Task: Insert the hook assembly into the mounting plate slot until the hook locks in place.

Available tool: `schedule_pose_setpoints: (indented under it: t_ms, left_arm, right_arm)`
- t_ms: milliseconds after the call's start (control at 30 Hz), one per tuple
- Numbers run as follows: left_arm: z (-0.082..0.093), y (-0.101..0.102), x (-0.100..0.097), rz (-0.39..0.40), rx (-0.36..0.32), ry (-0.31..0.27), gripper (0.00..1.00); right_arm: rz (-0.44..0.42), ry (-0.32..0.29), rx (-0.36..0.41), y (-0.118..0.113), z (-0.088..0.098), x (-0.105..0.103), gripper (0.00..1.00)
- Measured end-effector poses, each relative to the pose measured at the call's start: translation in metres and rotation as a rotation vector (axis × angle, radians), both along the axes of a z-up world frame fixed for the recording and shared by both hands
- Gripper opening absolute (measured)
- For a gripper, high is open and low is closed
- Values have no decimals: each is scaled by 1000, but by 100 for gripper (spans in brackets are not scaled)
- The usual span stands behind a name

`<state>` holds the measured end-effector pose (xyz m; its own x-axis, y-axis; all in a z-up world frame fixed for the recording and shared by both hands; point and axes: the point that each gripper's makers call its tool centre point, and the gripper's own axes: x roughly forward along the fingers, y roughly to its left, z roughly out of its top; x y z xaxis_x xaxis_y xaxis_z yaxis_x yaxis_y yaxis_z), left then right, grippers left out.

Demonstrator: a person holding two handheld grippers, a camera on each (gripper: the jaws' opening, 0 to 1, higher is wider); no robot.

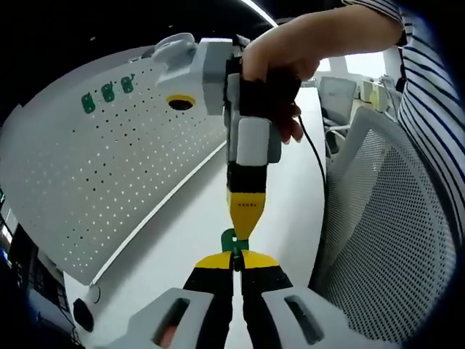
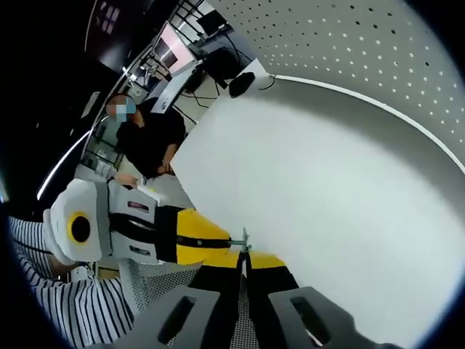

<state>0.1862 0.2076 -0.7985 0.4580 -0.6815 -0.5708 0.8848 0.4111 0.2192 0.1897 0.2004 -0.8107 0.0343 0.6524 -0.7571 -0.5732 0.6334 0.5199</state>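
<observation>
Standing behind everything — pegboard: a large white perforated metal panel rose upright along the far edge of the white tabletop; in the right gripper view the same panel curved over the tabletop.
Tabletop: a plain white surface ran along the foot of the pegboard.
Chair: a grey mesh chair back stood on the side of the tabletop away from the pegboard.
Person: a striped sleeve and a hand gripped the right gripper's handle in front of the pegboard.
Onlooker: another person in a dark top sat beyond the end of the pegboard, at a desk.
Mounted hooks: three small green plastic hooks sat in a row high on the pegboard.
Left gripper: its yellow-tipped black jaws were pressed together, pinching the base of the loose hook above the tabletop, well out from the pegboard; it entered the right gripper view from the left.
Right gripper: its yellow jaws came down from above, closed on the top of the same hook; its own view showed them nipped together.
Hook assembly: a small green plastic hook piece was held between the two grippers' tips, clear of the pegboard; the right gripper view showed it as a thin sliver.
</observation>
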Motion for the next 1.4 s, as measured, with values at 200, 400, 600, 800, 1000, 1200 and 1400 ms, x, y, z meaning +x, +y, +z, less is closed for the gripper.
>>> schedule_pose_setpoints:
  t_ms: [200,400,600,800,1000,1200,1400]
  left_arm:
    - [8,-2,7,64,-97,61,1]
    - [13,-4,14,122,-147,118,1]
    - [17,3,26,241,-226,168,1]
    - [28,12,41,337,-283,176,1]
    - [33,14,48,386,-309,182,1]
    - [34,18,59,419,-260,103,1]
    - [42,10,65,435,-280,72,1]
  right_arm:
    - [15,-84,19,-1,4,7,4]
    - [-56,-210,77,-5,21,26,8]
    - [-140,-432,59,-28,39,46,24]
    - [-161,-682,-85,-64,47,50,35]
    - [-218,-751,-160,-90,44,41,44]
    - [-291,-800,-205,-113,45,31,55]
    - [-314,-803,-230,-124,39,18,59]
